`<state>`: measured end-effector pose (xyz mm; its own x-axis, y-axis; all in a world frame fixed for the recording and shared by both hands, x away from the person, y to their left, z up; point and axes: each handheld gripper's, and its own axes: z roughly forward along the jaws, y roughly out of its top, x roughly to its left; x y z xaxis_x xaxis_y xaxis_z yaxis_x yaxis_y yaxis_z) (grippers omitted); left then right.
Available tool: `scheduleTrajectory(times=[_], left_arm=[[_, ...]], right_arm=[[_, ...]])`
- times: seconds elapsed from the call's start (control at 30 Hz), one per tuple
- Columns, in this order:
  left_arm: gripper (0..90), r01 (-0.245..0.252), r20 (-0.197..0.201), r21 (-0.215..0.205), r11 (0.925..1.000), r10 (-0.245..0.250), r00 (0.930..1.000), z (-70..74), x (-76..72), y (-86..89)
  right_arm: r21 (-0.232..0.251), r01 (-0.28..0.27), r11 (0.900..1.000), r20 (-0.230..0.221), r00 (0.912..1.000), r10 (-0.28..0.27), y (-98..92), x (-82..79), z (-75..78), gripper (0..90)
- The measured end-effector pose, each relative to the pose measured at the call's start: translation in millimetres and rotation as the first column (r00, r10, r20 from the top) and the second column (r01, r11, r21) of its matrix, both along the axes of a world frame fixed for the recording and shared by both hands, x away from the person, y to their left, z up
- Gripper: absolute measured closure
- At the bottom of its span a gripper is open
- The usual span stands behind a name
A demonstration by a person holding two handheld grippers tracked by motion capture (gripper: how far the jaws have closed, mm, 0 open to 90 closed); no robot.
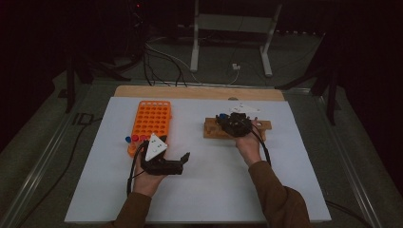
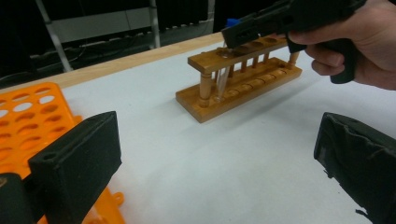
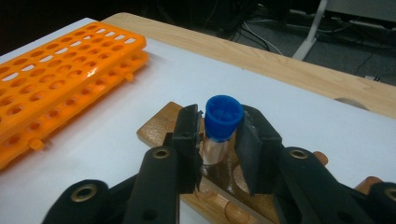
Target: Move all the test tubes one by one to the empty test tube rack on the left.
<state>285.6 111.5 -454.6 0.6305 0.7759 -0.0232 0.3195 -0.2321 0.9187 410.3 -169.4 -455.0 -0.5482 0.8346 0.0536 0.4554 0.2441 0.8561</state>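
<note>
A clear, glossy tube (image 3: 215, 150) with a ribbed blue plastic cap (image 3: 224, 115) stands in a varnished brown wooden rack (image 2: 240, 79) with turned wooden posts and a smooth, slightly shiny finish. An orange moulded plastic rack (image 3: 60, 74) of round holes looks smooth with a soft sheen. The bench (image 1: 209, 185) is covered by a matt white paper-like sheet, with a pale wood edge at the far side. The right gripper (image 3: 218, 149) and left gripper (image 2: 219, 158) are matt black plastic; their pads look slightly rough.

orange rack (image 2: 32, 116) cut off, perhaps half hidden.
</note>
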Motion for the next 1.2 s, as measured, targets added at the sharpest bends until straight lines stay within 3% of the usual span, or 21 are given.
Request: scheduleTrajectory(times=[0.3, 0.5, 0.87, 1.2], left_arm=[[1.3, 0.025, -0.018, 0.005, 0.9997, -0.025, 0.9995, -5.6, 0.6, -10.9], [1.4, 0.028, -0.022, 0.007, 0.9996, -0.027, 0.9994, -6.8, 1.7, -12.4], [1.5, 0.013, -0.015, -0.002, 0.9999, -0.013, 0.9998, -3.6, 3.4, -9.9], [1.6, 0.002, -0.01, -0.003, 1.0, -0.002, 0.9999, -1.8, 4.0, -10.6]], right_arm=[[-0.001, 0.004, 1.0, -0.02, 0.9998, -0.004, 1.6, 3.2, -4.8, 76.5], [0.009, 0.0, 1.0, 0.018, 0.9998, 0.0, -0.2, -1.0, 4.6, 77.1], [0.072, -0.017, 0.997, 0.114, 0.9934, 0.008, -14.8, -16.2, 39.0, 77.2], [0.065, -0.072, 0.995, 0.159, 0.9854, 0.061, -18.1, -37.2, 52.9, 77.2]])
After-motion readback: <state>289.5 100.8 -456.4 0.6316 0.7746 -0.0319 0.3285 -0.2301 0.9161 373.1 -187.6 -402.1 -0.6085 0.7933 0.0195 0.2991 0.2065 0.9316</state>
